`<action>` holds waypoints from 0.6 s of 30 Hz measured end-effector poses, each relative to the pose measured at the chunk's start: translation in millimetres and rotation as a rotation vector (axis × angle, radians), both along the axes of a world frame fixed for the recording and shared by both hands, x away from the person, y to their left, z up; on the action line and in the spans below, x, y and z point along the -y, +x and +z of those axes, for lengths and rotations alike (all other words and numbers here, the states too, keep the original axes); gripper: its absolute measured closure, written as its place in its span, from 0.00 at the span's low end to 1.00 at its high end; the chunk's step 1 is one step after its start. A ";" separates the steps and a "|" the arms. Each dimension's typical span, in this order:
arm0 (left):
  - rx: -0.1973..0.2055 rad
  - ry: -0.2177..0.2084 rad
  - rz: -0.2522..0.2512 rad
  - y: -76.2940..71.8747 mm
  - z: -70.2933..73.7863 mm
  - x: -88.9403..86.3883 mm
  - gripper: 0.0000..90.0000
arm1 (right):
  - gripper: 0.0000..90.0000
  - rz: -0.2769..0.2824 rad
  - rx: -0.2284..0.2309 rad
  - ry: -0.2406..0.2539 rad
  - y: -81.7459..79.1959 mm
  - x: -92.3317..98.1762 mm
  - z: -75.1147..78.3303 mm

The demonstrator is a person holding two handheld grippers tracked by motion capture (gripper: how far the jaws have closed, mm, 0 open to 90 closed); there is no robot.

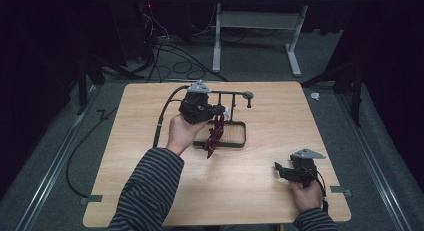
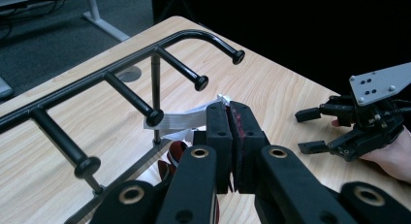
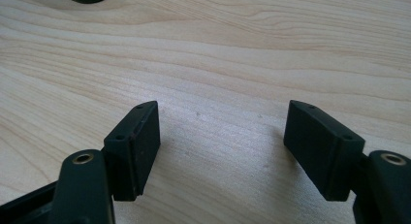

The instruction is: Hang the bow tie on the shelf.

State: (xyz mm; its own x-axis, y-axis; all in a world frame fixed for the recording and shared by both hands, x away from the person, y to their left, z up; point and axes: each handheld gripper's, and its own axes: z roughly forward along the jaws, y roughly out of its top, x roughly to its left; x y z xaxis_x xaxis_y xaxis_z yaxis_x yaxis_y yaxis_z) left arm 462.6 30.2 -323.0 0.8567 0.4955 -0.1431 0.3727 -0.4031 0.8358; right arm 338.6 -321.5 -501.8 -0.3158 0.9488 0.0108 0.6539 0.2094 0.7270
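Left gripper (image 2: 231, 136) clamped on dark red cloth (image 1: 212, 138); black metal peg rack (image 2: 121, 90) just beside. Right gripper (image 3: 220, 146) jaws apart over bare wooden table (image 3: 242, 49).

no legible txt, labels or nos. anywhere

— What's the room like around here?
— Dim. A light wooden table with rounded corners (image 1: 270, 201) stands on grey carpet (image 1: 60, 156), lit from above while the edges fall into black.
— Anything beyond it?
— At the far side, a white metal desk frame with two legs (image 1: 295, 46), and a tangle of black cables on the floor (image 1: 175, 61) to its left, under a small red light (image 1: 148, 6).
— And the sides?
— Pale metal rails (image 1: 50, 171) run along the carpet left and right.
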 end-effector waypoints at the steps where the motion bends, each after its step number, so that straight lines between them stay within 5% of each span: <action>1: 0.000 0.004 0.000 2.0 0.8 1.7 0.98 | 0.33 0.000 0.000 0.001 0.0 0.0 0.0; 18: 0.005 0.019 0.039 21.9 5.3 3.1 0.98 | 0.33 0.000 0.000 0.001 0.0 0.1 0.0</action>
